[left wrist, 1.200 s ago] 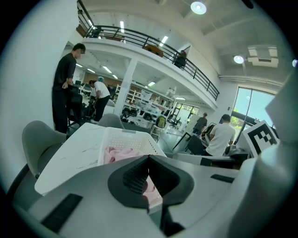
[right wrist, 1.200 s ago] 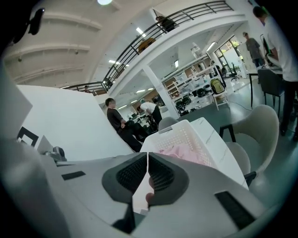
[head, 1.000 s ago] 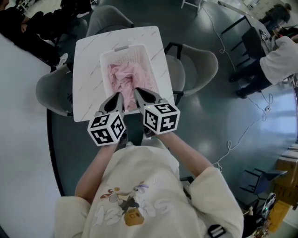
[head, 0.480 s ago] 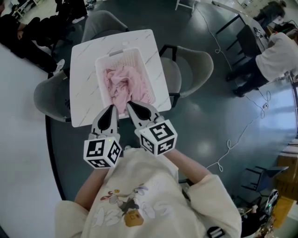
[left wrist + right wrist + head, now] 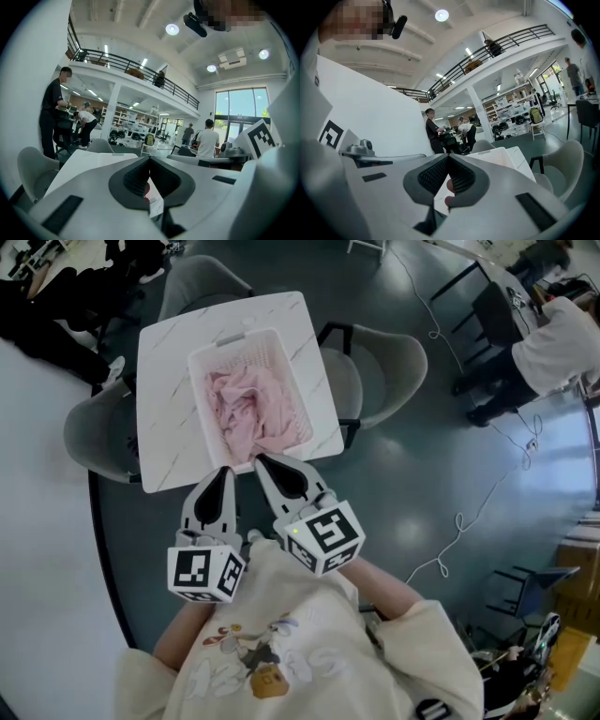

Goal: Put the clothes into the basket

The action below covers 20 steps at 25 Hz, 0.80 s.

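Note:
A white basket [image 5: 236,339] stands on the white marble table [image 5: 164,399], and crumpled pink clothes [image 5: 248,409] lie inside it. Both grippers hover near my chest, just off the table's near edge and short of the basket. My left gripper [image 5: 225,472] is shut, with nothing between its jaws. My right gripper [image 5: 262,460] sits beside it, also shut and empty. In the left gripper view the dark pads [image 5: 140,176] meet, with the table [image 5: 91,161] beyond them. In the right gripper view the pads [image 5: 459,178] are pressed together.
Grey chairs surround the table at the left [image 5: 89,427], the right [image 5: 389,367] and the far side [image 5: 202,287]. People stand at the upper left and the upper right [image 5: 553,338]. A white cable [image 5: 459,531] trails over the dark floor.
Both grippers have drawn back from above the basket toward my body, past the table's near edge. Both stayed shut. The clothes lie still in the basket.

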Tool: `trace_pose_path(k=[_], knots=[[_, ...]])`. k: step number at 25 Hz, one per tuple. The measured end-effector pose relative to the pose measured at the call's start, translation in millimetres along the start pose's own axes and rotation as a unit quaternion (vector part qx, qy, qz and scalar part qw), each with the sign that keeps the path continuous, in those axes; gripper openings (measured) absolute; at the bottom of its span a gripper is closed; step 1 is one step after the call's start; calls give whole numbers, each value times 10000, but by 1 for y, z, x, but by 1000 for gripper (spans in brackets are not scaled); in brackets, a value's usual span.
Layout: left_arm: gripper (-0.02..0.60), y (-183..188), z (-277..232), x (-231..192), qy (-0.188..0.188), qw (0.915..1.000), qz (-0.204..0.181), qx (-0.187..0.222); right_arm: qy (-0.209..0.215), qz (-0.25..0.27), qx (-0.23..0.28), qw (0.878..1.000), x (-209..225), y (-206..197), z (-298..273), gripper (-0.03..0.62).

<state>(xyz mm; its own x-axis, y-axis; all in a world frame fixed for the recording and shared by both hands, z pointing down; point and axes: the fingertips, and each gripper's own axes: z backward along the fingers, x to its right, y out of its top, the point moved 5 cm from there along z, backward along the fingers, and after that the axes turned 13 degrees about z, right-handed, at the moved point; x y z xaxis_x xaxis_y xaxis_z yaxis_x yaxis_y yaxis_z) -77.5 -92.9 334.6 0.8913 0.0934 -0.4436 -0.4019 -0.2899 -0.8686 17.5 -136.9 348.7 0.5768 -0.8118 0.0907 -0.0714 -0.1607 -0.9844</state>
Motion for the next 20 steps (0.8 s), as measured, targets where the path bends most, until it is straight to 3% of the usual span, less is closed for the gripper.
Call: trace_pose_path(k=[8, 20], knots=[[9, -4, 17, 0, -62, 9998, 190, 92, -86, 135, 166, 9997, -20, 13, 8, 8], [9, -5, 38, 11, -339, 9993, 167, 39, -371, 198, 253, 9988, -33, 26, 28, 8]])
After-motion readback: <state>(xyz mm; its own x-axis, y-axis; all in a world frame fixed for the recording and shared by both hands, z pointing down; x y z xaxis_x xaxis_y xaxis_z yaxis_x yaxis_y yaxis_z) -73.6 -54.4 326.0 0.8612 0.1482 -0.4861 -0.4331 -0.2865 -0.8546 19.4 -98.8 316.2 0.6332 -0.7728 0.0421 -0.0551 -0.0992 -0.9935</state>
